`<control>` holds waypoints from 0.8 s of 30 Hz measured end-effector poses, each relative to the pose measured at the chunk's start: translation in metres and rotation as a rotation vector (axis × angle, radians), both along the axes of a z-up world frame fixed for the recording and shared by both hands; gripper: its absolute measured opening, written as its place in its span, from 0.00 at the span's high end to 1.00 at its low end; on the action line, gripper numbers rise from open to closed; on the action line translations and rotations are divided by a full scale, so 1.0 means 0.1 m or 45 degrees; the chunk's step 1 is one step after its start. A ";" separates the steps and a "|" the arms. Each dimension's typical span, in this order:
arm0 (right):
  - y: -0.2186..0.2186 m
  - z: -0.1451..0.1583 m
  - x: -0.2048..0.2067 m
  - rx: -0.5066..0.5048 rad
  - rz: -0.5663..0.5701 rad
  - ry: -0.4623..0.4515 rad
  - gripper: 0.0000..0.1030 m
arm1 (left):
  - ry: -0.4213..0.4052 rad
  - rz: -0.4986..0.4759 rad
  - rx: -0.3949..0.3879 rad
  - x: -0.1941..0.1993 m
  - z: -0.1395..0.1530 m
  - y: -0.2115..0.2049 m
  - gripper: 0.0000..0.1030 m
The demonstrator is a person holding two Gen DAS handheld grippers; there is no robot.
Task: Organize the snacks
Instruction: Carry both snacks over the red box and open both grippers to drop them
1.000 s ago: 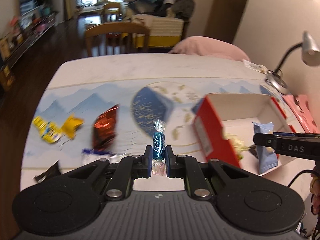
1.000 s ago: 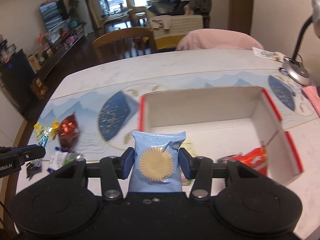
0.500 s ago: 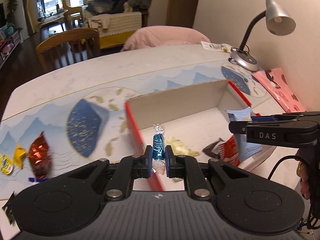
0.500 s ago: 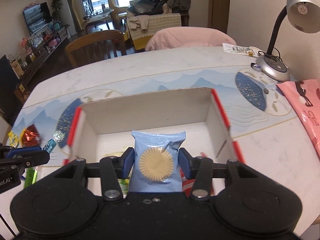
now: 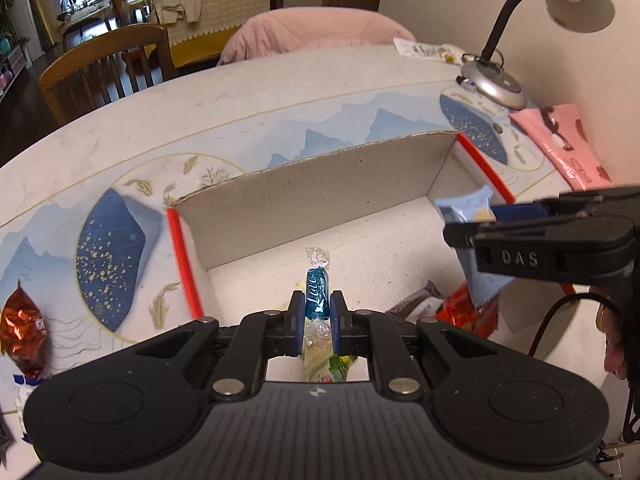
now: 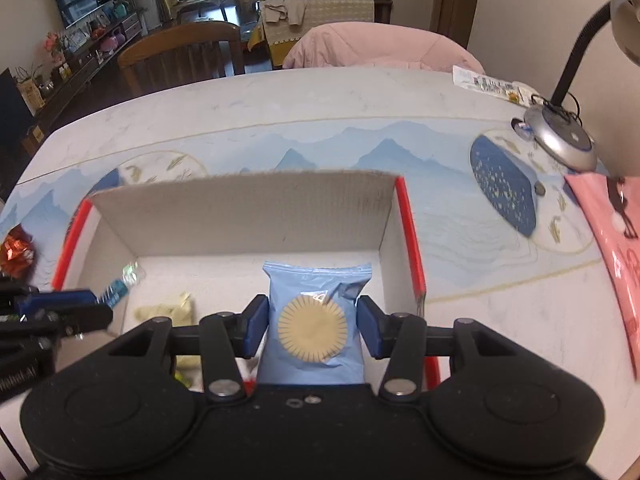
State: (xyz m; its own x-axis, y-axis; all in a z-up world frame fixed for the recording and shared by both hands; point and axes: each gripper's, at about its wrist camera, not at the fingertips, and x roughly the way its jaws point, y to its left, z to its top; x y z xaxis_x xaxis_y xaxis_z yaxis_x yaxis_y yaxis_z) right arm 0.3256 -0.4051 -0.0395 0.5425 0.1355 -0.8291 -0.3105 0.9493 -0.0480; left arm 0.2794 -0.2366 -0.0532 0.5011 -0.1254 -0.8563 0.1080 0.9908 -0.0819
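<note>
Jaws of the left gripper [image 5: 314,316] are pressed in on a blue twist-wrapped candy [image 5: 317,294], pinching it at its lower half. Its long axis runs straight out toward 12 o'clock, so one clear twisted tail sticks up past the pads and the other hangs back toward the camera. In the right wrist view, the right gripper [image 6: 312,326] pinches a light blue biscuit packet [image 6: 314,312] across its width, its crimped top edge pointing to 12 o'clock.

Below and ahead of both loads lies the red-edged cardboard box [image 5: 320,184], open at the top, its grey back wall standing at 12 o'clock from each set of jaws. In the left wrist view the candy sits over the box floor close to the left red rim at 9 o'clock, and the right gripper's packet shows at 3 o'clock over the far right part of the box. Each hand thus hangs over its own half, and neither is blocked by the other.

Already on the box floor are a pale yellow wrapper [image 6: 166,312] and a red packet [image 5: 466,314]. Outside the box, at 9 o'clock on the table [image 5: 240,92], a shiny red-foil snack [image 5: 20,334] lies unsorted. The coming move looks like a plain release straight down.
</note>
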 end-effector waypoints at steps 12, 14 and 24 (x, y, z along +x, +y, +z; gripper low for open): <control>0.23 -0.43 0.41 -0.055 0.055 0.168 0.55 | 0.168 0.012 0.074 0.36 -0.34 -0.13 0.88; 0.24 -0.48 0.43 -0.060 0.055 0.189 0.55 | 0.187 0.019 0.072 0.38 -0.37 -0.13 0.88; 0.18 -0.46 0.44 -0.023 0.033 0.209 0.55 | 0.264 -0.015 0.046 0.44 -0.43 -0.14 0.88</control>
